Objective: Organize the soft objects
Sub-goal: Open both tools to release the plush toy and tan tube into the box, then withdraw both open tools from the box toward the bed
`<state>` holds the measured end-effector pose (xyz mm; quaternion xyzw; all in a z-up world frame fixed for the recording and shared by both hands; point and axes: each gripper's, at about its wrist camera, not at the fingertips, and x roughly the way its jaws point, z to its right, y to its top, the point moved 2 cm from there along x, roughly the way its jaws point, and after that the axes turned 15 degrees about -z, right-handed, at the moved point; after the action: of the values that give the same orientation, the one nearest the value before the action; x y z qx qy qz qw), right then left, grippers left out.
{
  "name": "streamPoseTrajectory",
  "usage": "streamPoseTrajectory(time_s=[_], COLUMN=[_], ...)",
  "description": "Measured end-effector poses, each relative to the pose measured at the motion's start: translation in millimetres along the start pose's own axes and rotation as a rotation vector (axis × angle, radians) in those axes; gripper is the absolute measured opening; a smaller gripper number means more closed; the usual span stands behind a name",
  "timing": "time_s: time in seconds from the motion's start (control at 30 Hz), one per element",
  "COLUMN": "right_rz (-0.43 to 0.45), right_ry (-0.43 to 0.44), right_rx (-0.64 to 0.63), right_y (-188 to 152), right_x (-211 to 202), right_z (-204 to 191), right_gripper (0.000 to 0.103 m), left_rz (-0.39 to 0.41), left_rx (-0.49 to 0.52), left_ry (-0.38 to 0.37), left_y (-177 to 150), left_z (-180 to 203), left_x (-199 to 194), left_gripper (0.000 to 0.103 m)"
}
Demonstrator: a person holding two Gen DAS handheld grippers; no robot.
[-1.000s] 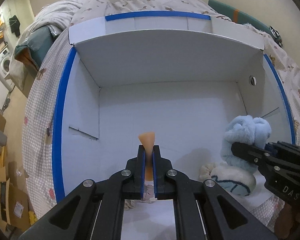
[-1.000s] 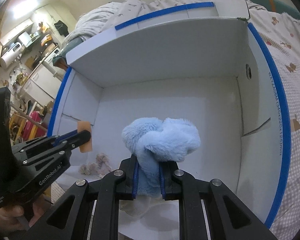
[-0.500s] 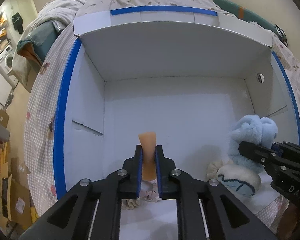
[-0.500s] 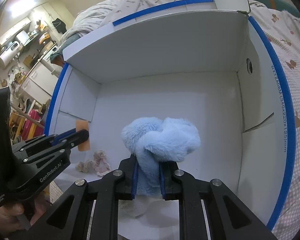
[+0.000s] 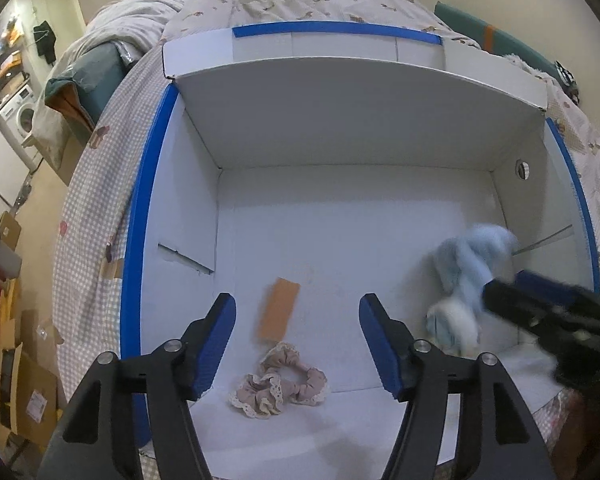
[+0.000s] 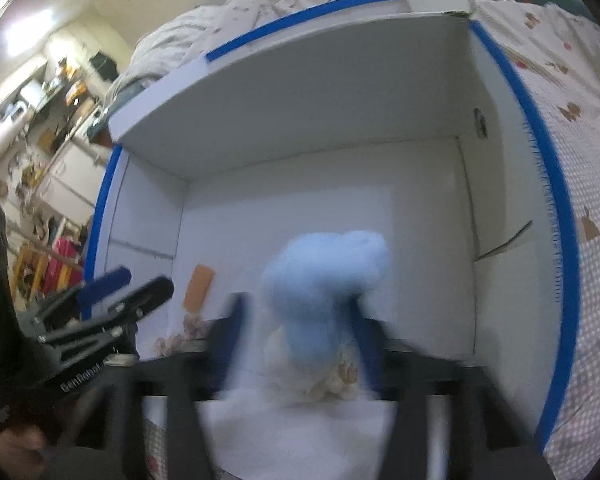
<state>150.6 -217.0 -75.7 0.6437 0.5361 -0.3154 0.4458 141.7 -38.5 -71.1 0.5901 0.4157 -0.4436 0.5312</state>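
So, left wrist view: left gripper (image 5: 298,330) wide open, holding nothing, w/ orange strip (image 5: 279,313) blurred between its fingers and pink scrunchie (image 5: 278,386) just below, inside the white box (image 5: 356,240). Right wrist view: right gripper (image 6: 300,344) looks parted, blue plush (image 6: 324,280) between the fingers w/ gaps both sides, apparently loose; heavy blur, so fast motion could knock the toy back out over the near edge.

Left tongs (image 5: 298,322): matte black angular arms, silver round-head screws at the joints, blue pads lining both fingers; white "GenRobot" lettering on the body. Right tongs (image 6: 298,334): same black frame and blue pads, motion-blurred.
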Motion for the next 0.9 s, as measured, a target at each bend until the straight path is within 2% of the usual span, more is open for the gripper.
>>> streamPoseTrajectory(time_s=[0.17,0.43,0.6,0.77,0.9], right_rz=[0.002,-0.013,-0.014,0.019,0.043], right_ry=[0.013,0.018,0.041,0.029,0.06], right_rx=[0.052,0.057,0.073,0.061,0.063], right_y=[0,0,0,-1,-5], right_x=[-3,-2,-4,-16,-32], right_z=[9,8,8,6,7], right_gripper=[0.086,0.086,0.086,0.086,0.086], left_rz=[0.002,0.008,-0.016,-0.009,0.001], left_rx=[0.003,0.003,-0.004,-0.01,-0.02], left_ry=[0.009,0.015,0.006,0.016,0.006], left_y=[-1,-3,-6,-7,-8], left_z=[1,1,0,-6,-14], left_x=[0,-3,0,-9,-27], left_gripper=[0.061,0.061,0.061,0.061,0.061])
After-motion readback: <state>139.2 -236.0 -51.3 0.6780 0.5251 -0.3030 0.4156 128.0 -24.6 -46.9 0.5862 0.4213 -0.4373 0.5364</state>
